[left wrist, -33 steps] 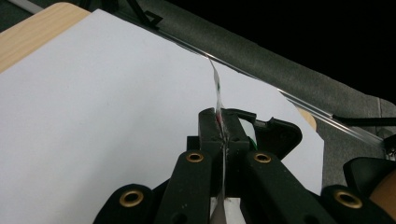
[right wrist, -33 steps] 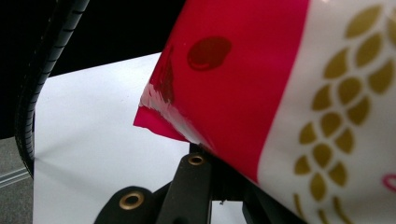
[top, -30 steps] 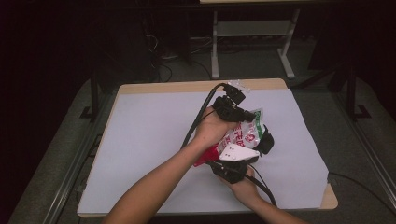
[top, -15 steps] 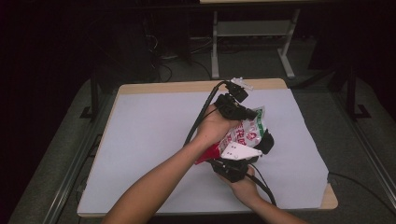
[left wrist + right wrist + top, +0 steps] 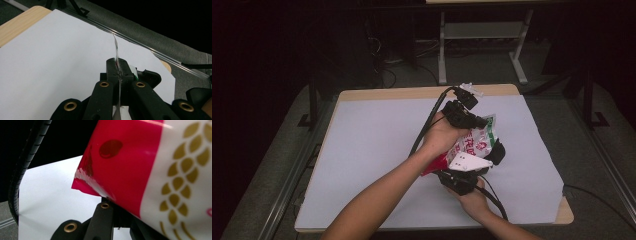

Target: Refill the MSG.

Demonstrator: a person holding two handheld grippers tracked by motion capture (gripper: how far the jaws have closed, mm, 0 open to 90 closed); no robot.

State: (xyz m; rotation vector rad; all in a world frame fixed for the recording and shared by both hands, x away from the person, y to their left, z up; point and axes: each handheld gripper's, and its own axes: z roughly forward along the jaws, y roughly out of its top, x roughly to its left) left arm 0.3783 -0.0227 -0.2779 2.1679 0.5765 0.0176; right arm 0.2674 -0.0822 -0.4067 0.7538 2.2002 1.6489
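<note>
A snack bag [image 5: 476, 141], red, white and green, is held up over the white-covered table [image 5: 372, 150] at centre right. My left gripper [image 5: 477, 121] comes from above with its arm crossing over. Its jaws are shut on the bag's thin edge [image 5: 116, 50], which shows edge-on in the left gripper view, clamped at the left gripper [image 5: 119, 68]. My right gripper [image 5: 489, 155] holds the bag from below, under its grey plate [image 5: 469, 162]. In the right gripper view the bag [image 5: 155, 170], red and white with gold marks, hides most of the jaws, which close on its lower edge.
The white sheet leaves the table's wooden rim [image 5: 412, 92] bare at the back. A metal rail [image 5: 160, 53] runs along the table's side. Black cables [image 5: 427, 125] trail from both grippers. A grey frame [image 5: 482, 45] stands on the floor behind.
Both hands and the bag have stayed almost where they were, with only a slight shift of the left gripper.
</note>
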